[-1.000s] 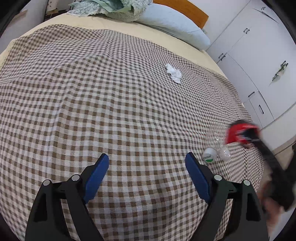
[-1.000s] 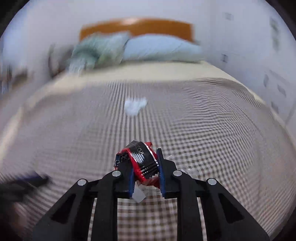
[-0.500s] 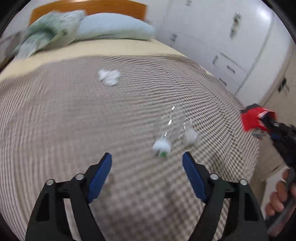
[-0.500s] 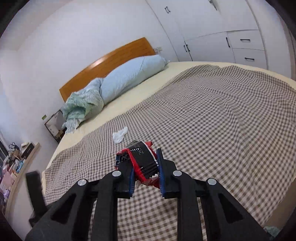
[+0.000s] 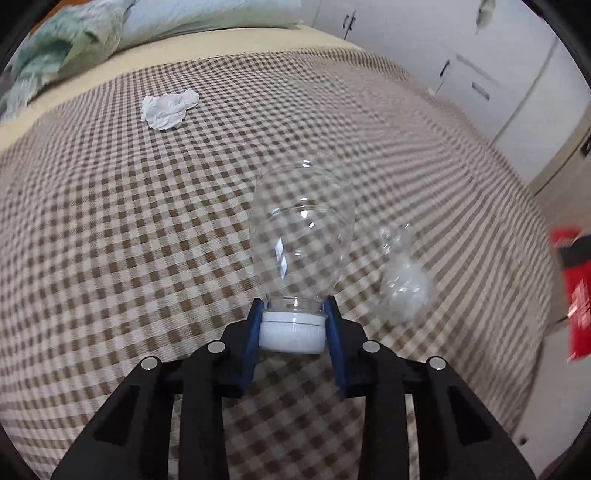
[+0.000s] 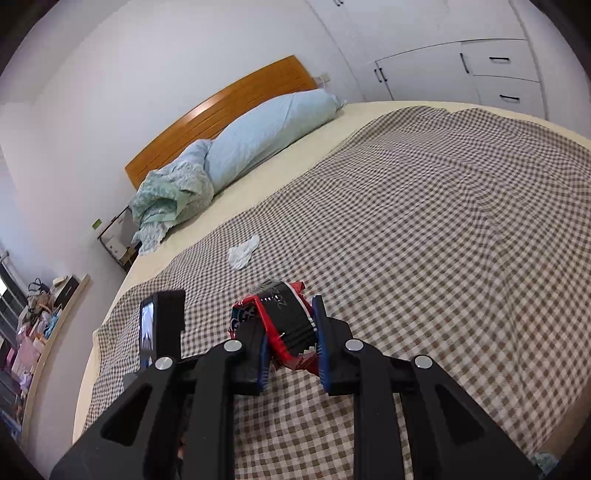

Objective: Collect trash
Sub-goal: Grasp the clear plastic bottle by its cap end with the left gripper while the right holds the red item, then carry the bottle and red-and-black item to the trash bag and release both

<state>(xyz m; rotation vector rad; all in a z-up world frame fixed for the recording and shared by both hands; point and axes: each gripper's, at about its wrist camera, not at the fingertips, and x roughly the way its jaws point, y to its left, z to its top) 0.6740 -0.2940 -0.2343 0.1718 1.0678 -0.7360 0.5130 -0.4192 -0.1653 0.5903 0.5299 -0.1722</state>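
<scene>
Left wrist view: your left gripper (image 5: 293, 326) has just been closing, and its blue pads now sit against the white cap (image 5: 291, 332) of the clear bottle (image 5: 301, 236), which lies on the checked cover (image 5: 110, 240) with its base pointing away from you. The cap is the right place to hold: it is the stiffest part. The body looks empty, so it should be very light, thin-walled and slick; squeezed at the belly it would likely buckle or squirt out. Held only by the cap, the bottle may swing as you lift, so raise it gently.

Just to its right lies a scrap of clear film (image 5: 404, 280), soft and nearly weightless, hard to see against the checks. A crumpled tissue (image 5: 168, 109) sits well apart, toward the pillow (image 5: 207, 18). Either should pinch easily but may snag the cloth.

In the right wrist view, your right gripper (image 6: 291, 345) is clamped on a crushed red wrapper (image 6: 284, 325), crinkly and light.

The cover is soft over a mattress and gives under pressure, so don't press down hard. White cupboards (image 6: 480, 70) stand along the bed's far side, a wooden headboard (image 6: 221, 110) at its top.
</scene>
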